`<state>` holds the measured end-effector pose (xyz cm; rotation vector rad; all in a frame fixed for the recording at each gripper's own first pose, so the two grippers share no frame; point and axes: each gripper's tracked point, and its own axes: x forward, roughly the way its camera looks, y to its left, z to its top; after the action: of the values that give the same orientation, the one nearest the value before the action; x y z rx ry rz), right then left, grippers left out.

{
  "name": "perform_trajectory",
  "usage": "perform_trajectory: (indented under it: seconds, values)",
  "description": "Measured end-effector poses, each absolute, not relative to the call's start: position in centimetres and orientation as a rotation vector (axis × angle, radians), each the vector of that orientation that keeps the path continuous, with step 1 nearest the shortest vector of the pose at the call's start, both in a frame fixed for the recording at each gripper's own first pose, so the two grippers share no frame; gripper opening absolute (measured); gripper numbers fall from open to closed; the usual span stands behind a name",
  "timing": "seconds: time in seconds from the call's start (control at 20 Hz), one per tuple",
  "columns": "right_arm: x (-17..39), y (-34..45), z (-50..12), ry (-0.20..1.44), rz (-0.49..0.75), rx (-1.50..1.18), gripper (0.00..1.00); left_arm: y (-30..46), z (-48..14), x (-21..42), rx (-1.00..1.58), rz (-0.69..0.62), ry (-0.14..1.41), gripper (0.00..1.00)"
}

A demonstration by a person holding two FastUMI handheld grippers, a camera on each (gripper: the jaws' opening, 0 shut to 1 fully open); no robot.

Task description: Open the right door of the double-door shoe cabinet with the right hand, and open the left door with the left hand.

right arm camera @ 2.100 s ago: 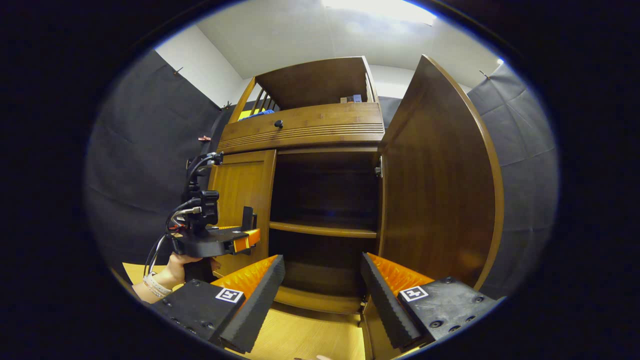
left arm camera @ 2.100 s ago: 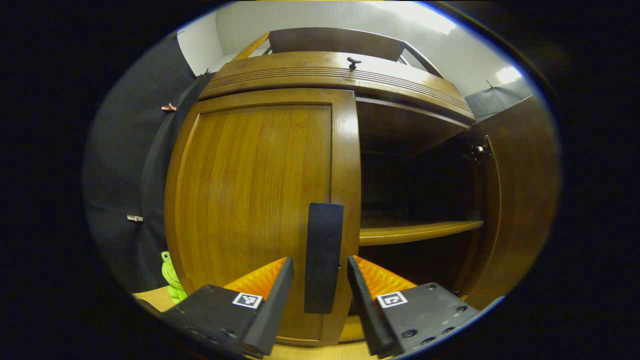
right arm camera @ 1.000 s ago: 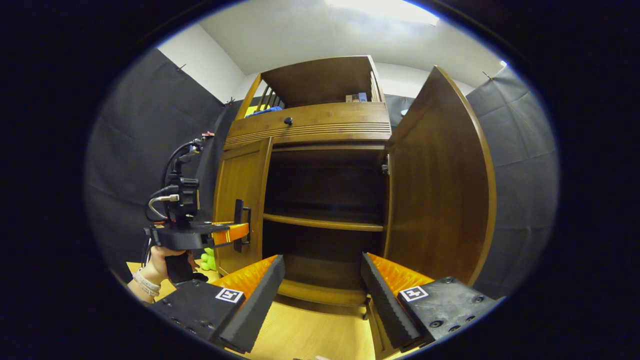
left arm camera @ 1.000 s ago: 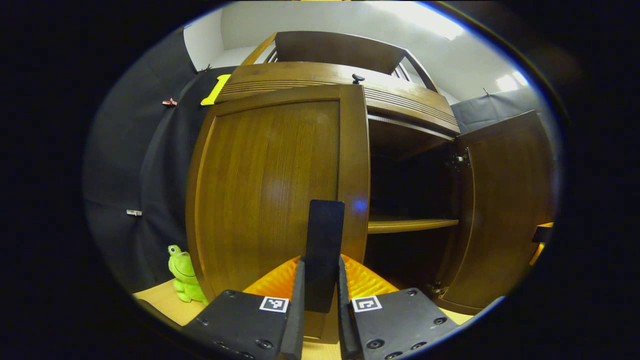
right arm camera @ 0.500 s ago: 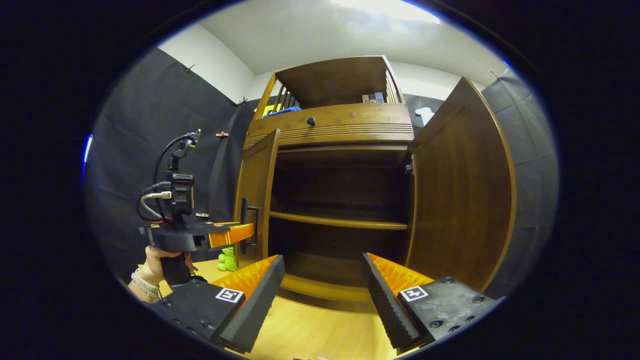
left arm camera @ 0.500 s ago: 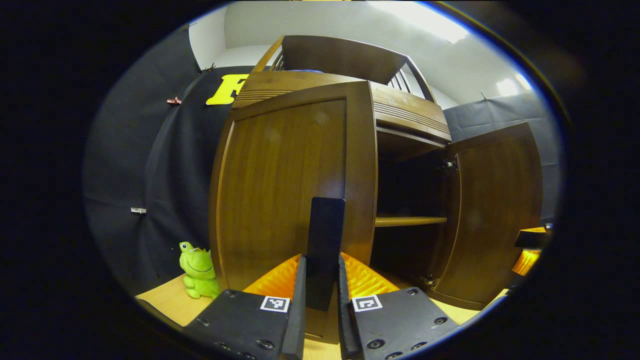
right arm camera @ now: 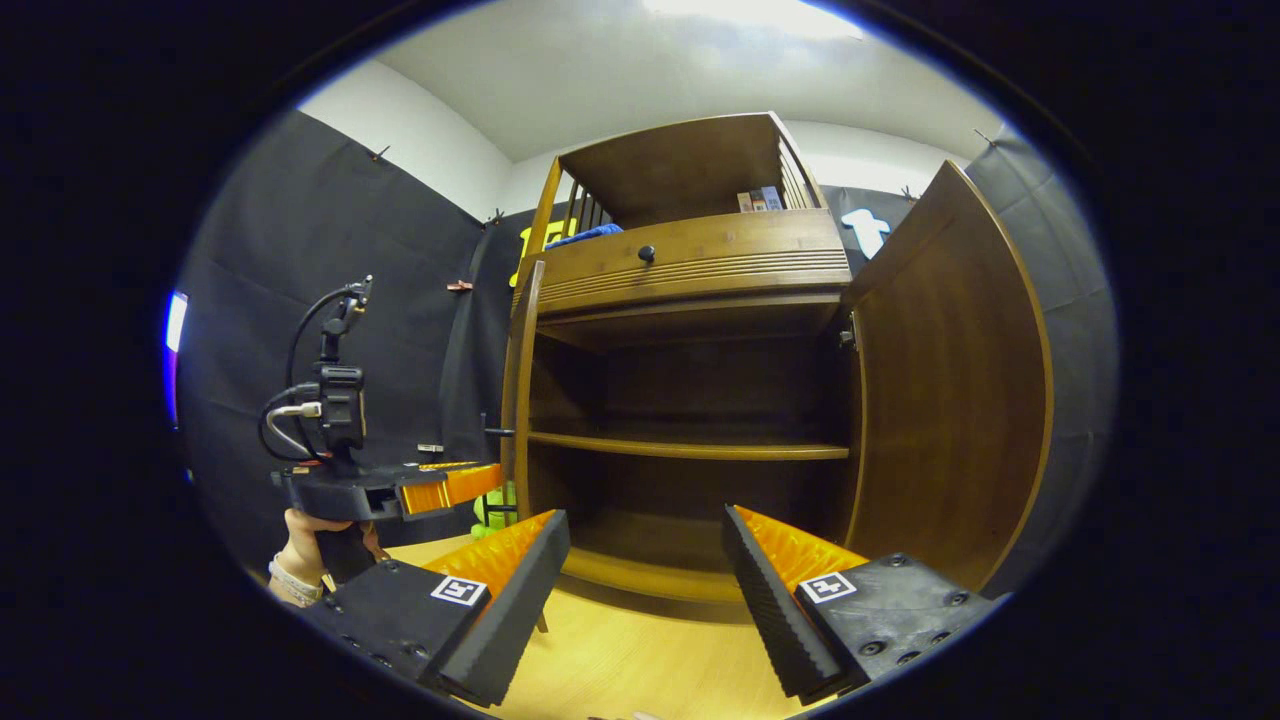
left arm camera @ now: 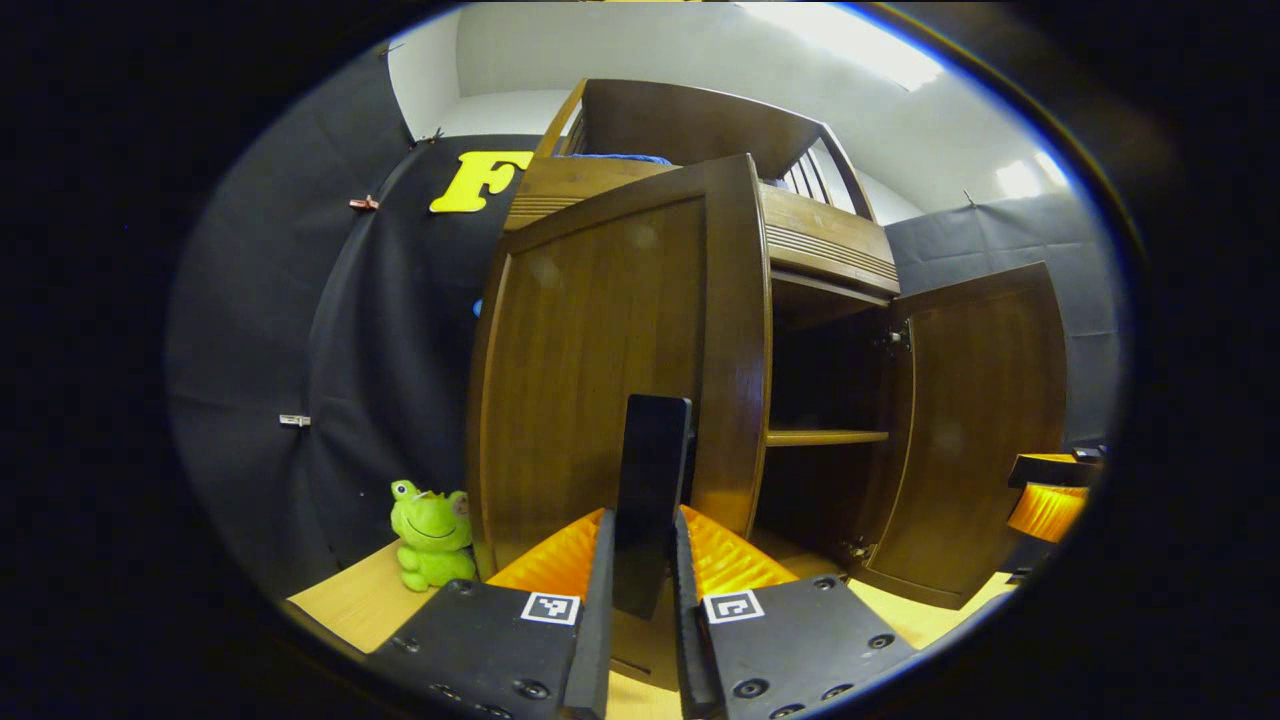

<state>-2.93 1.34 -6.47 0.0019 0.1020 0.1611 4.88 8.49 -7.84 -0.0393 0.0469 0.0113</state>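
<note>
The left claw point(left arm camera: 640, 590) is clenching the upright black handle point(left arm camera: 652, 500) of the half-swung left door point(left arm camera: 600, 370), hinged on its far left, while the released right claw point(right arm camera: 645, 590) is hanging near the wide-open right door point(right arm camera: 950, 400).

Light wooden floor point(right arm camera: 640, 660), brown shoe cabinet point(right arm camera: 700, 270) standing on it with both doors swung out, small green frog toy point(left arm camera: 430, 535) sitting on the floor just beside the cabinet's left door point(left arm camera: 600, 350), near the black cloth wall.

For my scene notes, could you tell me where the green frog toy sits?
In the left gripper view, the frog toy sits low left on the floor, beside the left door.
</note>
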Motion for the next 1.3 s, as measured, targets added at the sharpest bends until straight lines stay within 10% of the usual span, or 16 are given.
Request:
perform_trajectory:
  seconds: [1.3]
  values:
    - [-2.9, 7.4, -7.7, 0.138, 0.307, 0.033, 0.98, 18.7, -6.4, -1.9, 0.008, 0.271, 0.018, 0.08]
